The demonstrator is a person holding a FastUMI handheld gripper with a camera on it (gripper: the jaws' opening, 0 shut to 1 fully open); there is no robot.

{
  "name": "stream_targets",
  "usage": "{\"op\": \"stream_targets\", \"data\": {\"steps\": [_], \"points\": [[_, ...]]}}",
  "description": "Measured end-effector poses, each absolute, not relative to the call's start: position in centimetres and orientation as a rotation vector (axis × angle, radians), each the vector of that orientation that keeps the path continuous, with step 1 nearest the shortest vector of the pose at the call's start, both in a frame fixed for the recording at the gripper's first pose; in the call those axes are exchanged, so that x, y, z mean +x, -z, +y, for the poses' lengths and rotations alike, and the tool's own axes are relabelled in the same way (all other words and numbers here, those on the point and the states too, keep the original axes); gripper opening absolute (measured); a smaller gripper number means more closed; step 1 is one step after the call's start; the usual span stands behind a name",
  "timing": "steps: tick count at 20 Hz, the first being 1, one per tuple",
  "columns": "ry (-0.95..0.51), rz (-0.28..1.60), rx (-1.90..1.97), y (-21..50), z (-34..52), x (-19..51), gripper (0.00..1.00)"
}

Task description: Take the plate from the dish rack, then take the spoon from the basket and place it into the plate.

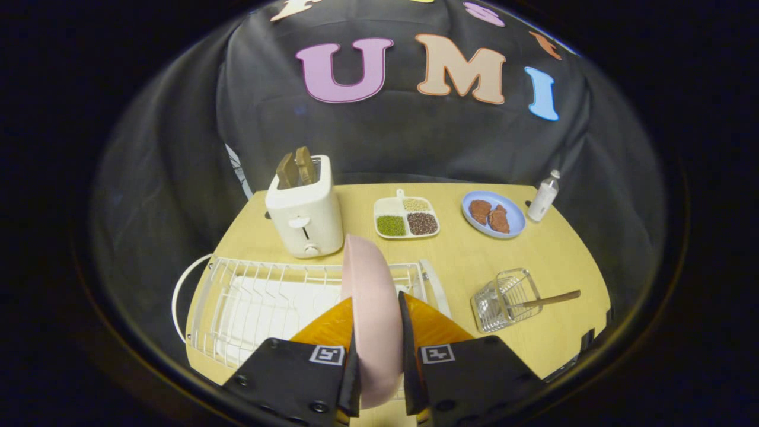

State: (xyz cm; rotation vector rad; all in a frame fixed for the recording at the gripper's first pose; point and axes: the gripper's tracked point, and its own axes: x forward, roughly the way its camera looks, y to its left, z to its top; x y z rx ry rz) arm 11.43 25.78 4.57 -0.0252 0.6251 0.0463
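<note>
A pink plate (370,296) stands on edge between my fingers, and my gripper (379,338) is shut on its rim. The plate rises above the white wire dish rack (261,296), which lies just beyond the fingers to the left; whether the plate still touches the rack is hidden. To the right of the fingers a small wire basket (504,299) lies on the wooden table (474,255). A wooden-handled spoon (551,299) sticks out of the basket to the right.
Beyond the rack stands a white toaster (305,216) with two toast slices. Further back are a divided tray of beans (406,217), a blue plate with brown food (493,213) and a small white bottle (544,197).
</note>
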Motion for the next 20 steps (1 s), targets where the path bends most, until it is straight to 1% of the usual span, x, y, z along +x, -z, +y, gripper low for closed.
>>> {"op": "stream_targets", "data": {"steps": [6,9,10,11,12,17,20], "points": [[-0.037,0.634,-0.064,-5.3,25.7,11.7,0.32],[-0.038,0.548,-0.023,-9.2,25.1,12.1,0.3],[-0.077,0.534,0.04,-10.8,25.4,10.9,0.28],[-0.084,0.512,0.085,-12.2,25.2,10.5,0.26],[-0.073,0.48,0.115,-13.4,24.0,10.1,0.25],[0.068,0.369,0.204,-16.7,15.4,6.6,0.25],[0.183,0.308,0.282,-16.3,8.9,4.2,0.25]]}}
